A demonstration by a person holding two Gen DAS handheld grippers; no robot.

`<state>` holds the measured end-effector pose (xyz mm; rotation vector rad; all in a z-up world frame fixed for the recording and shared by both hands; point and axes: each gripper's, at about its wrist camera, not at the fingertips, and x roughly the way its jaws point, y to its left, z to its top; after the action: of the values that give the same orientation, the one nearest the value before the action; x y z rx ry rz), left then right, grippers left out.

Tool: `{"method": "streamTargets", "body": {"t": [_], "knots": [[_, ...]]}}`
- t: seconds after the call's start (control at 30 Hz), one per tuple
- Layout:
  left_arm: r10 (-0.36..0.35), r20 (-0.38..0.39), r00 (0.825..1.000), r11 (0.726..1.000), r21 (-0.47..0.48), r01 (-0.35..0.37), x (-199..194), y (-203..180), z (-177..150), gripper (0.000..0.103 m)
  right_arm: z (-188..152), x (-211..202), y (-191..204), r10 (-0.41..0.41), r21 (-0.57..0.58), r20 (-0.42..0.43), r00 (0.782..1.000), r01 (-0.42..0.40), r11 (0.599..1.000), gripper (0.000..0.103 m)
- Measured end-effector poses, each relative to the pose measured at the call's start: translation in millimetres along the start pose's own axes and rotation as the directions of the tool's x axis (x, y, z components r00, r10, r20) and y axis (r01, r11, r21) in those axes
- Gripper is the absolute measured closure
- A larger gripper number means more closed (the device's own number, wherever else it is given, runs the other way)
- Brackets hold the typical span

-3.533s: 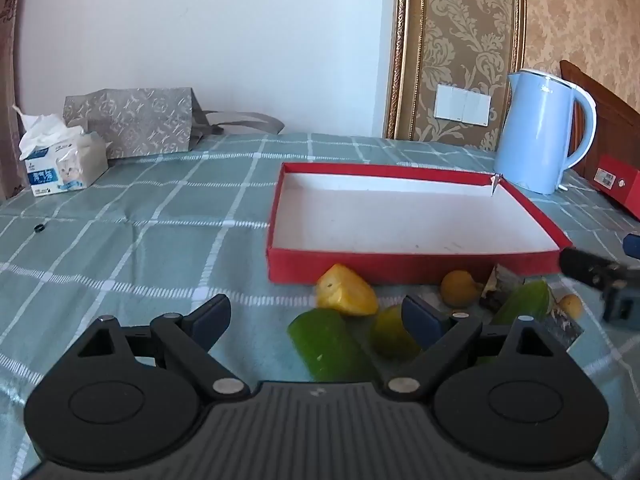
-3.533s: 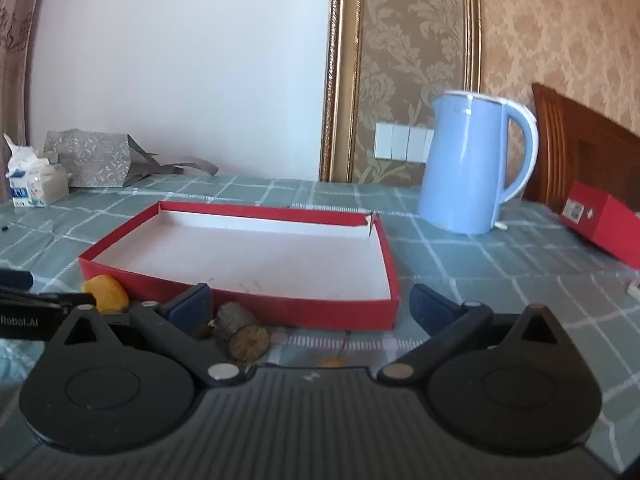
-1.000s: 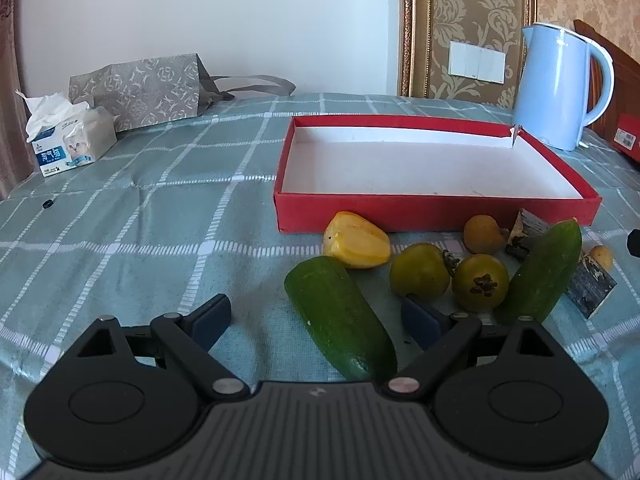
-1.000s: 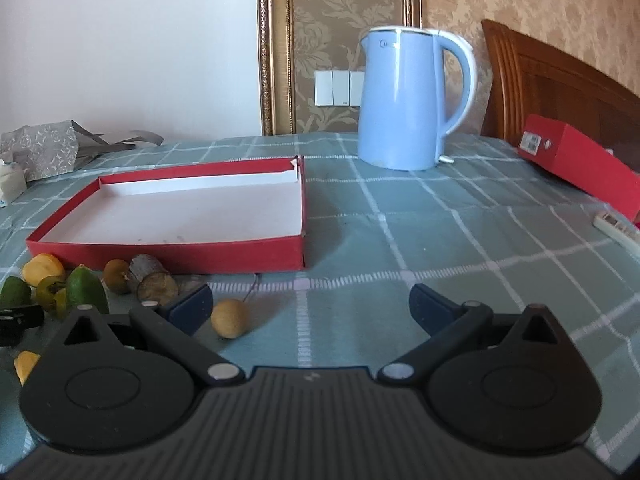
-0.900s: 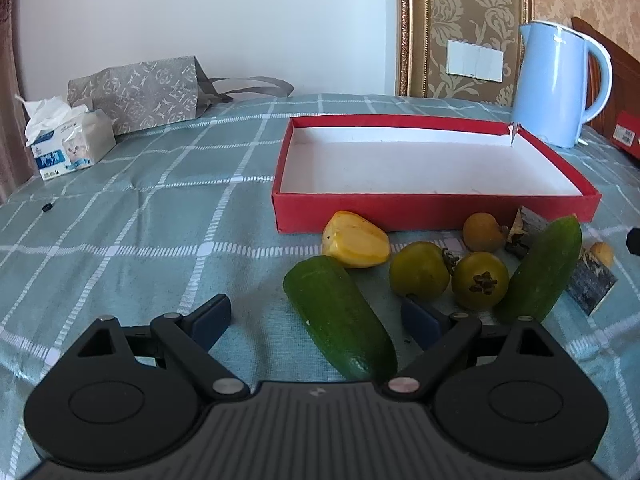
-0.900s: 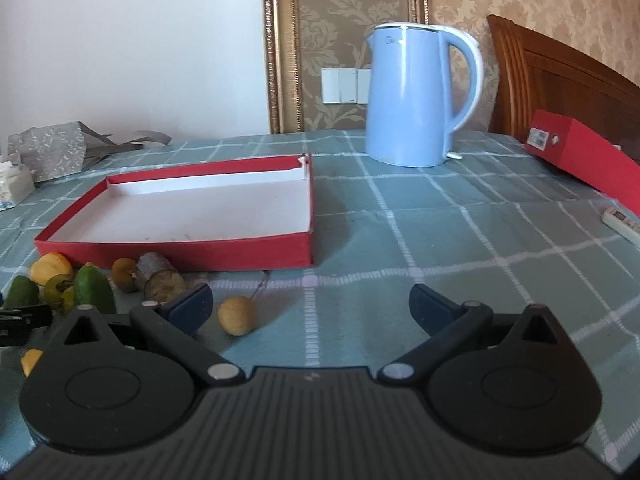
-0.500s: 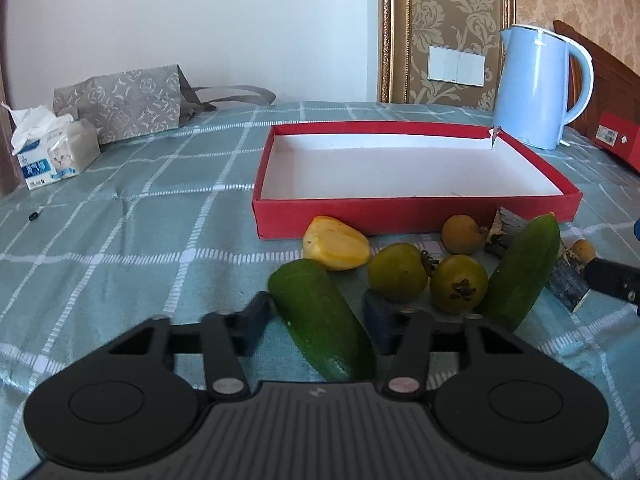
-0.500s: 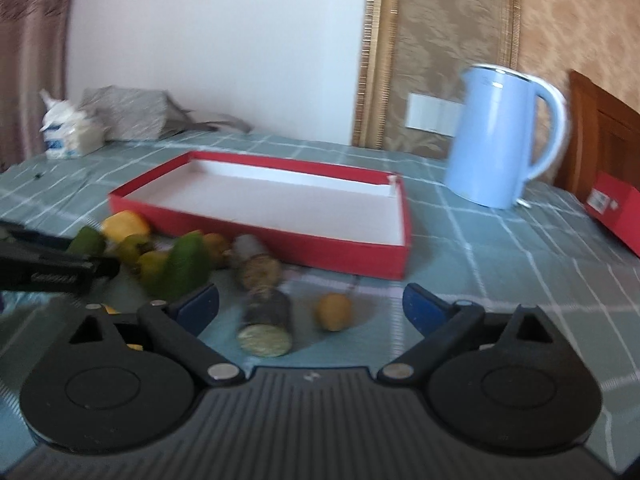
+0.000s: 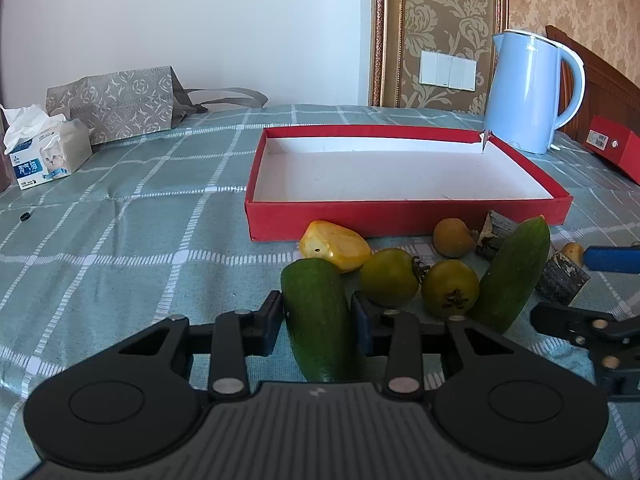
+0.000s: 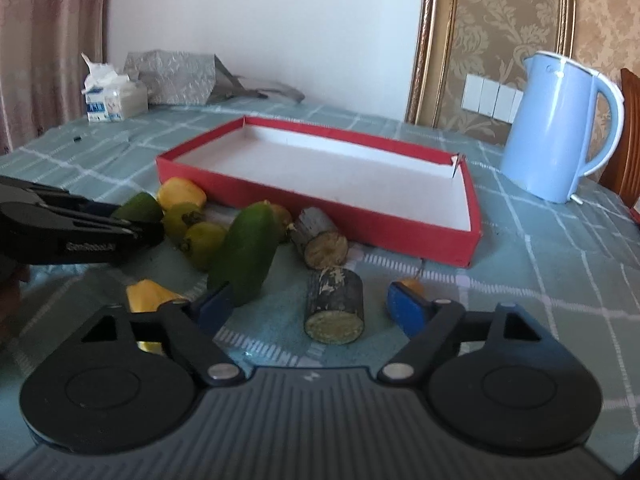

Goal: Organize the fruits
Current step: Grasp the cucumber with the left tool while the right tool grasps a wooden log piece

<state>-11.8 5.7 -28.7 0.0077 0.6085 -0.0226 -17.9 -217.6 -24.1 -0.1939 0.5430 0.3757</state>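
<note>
The left gripper (image 9: 318,322) is closing, its pads pressing a green cucumber (image 9: 318,316) on the checked tablecloth (image 9: 120,240), just in front of the empty red tray (image 9: 400,216). The right gripper (image 10: 310,306) is closing too, fingers apart around a sugarcane chunk (image 10: 335,306) without touching it.

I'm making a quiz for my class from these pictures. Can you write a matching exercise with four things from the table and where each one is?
Things:
1. long green cucumber
2. pale blue electric kettle
3. white tissue pack
4. dark bark-covered cane stub

Places:
A. far left on the table
B. between the closing right tongs, not yet pinched
C. beyond the shallow red tray
D. pinched in the closing left tongs

Pairs: 1-D, 2-C, 3-A, 4-B
</note>
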Motion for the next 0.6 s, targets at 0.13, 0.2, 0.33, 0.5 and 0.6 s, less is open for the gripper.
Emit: {"method": "streamTargets", "body": {"t": [0.13,0.2,0.33,0.5,0.6], "knots": [[0.0,0.001,1.0,1.0,0.001,0.0,0,0,0,0.067,-1,10,-6,0.011,0.039,-0.052,0.999,-0.009,0.999,0.05],[0.0,0.001,1.0,1.0,0.003,0.0,0,-1,0,0.067,-2,13,-8,0.016,0.047,-0.058,0.998,-0.013,0.999,0.052],[0.001,0.001,1.0,1.0,0.003,-0.001,0,-1,0,0.067,1,17,-9,0.006,0.044,-0.06,0.998,-0.003,0.999,0.058],[0.0,0.002,1.0,1.0,0.001,0.0,0,-1,0,0.067,4,23,-9,0.008,0.051,-0.057,0.998,-0.005,0.999,0.071],[0.0,0.001,1.0,1.0,0.001,0.0,1,-1,0,0.067,4,23,-5,-0.003,0.031,-0.048,0.999,0.005,0.999,0.071]]}}
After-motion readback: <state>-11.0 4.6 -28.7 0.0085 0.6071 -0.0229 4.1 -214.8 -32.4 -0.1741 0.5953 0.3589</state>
